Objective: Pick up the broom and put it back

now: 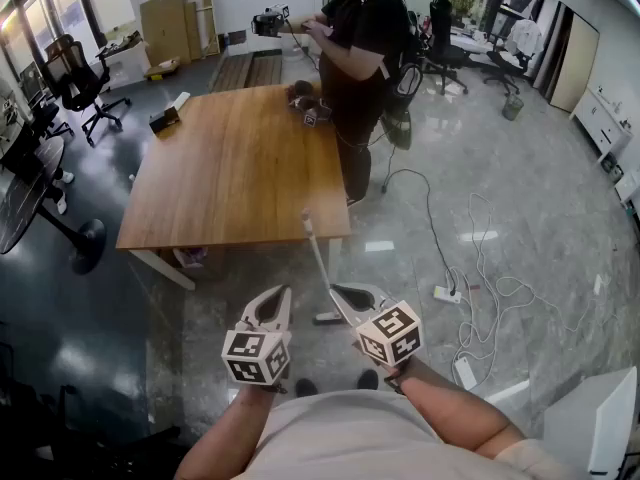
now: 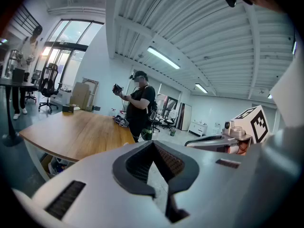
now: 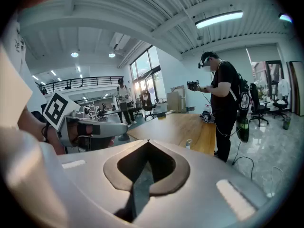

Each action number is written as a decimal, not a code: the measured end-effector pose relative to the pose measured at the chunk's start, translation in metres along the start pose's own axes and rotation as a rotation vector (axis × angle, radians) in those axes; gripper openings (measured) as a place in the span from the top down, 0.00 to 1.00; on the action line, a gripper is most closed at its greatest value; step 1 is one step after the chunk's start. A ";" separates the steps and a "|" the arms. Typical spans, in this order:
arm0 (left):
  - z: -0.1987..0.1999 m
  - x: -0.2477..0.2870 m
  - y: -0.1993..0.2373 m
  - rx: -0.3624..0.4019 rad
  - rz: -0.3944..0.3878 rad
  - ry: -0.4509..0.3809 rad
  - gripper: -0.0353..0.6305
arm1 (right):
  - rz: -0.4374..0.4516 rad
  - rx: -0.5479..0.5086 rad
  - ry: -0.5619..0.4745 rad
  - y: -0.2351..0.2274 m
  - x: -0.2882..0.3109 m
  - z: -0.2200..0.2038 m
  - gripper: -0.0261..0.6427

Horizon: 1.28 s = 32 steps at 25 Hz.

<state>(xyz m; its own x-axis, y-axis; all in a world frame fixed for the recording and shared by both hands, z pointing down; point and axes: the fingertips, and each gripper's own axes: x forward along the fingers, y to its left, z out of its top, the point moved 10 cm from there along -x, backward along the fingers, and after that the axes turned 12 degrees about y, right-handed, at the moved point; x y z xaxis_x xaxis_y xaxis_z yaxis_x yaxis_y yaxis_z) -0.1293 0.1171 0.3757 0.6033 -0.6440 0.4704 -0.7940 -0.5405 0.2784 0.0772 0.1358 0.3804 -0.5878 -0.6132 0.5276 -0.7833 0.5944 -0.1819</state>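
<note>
Left tongs and right tongs both pinched shut, empty. Broom leans against bench's near edge. Cardboard boxes stand beyond bench; contents unseen.

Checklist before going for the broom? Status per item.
1. Broom located: ok. It leans on the table's near edge, handle up.
2. Right hand-held gripper ready to grasp: not ok. Its jaws are together with nothing between them, so open first.
3. Left hand-held gripper free: ok. Shut and empty.
4. Approach line: ok. The handle stands just ahead of the right hand-held gripper.
5. Floor hazards: probably ok. The power strip lies to the right, apart from the broom.
6. Put-back spot: cannot tell. None shows.
</note>
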 end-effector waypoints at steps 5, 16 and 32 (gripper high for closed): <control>-0.001 0.005 0.002 0.000 -0.007 0.006 0.94 | -0.004 0.003 0.003 -0.003 0.004 0.000 0.96; -0.002 -0.004 0.017 0.025 -0.067 0.021 0.94 | -0.041 0.031 -0.008 0.013 0.017 0.000 0.96; -0.004 0.048 0.039 -0.035 0.010 0.068 0.94 | -0.015 0.050 0.109 -0.082 0.089 -0.022 0.81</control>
<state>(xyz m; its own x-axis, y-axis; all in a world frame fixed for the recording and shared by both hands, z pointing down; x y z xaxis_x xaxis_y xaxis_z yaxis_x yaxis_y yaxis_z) -0.1316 0.0667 0.4124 0.5895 -0.6105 0.5289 -0.8030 -0.5138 0.3019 0.0935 0.0444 0.4607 -0.5528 -0.5598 0.6173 -0.8025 0.5571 -0.2134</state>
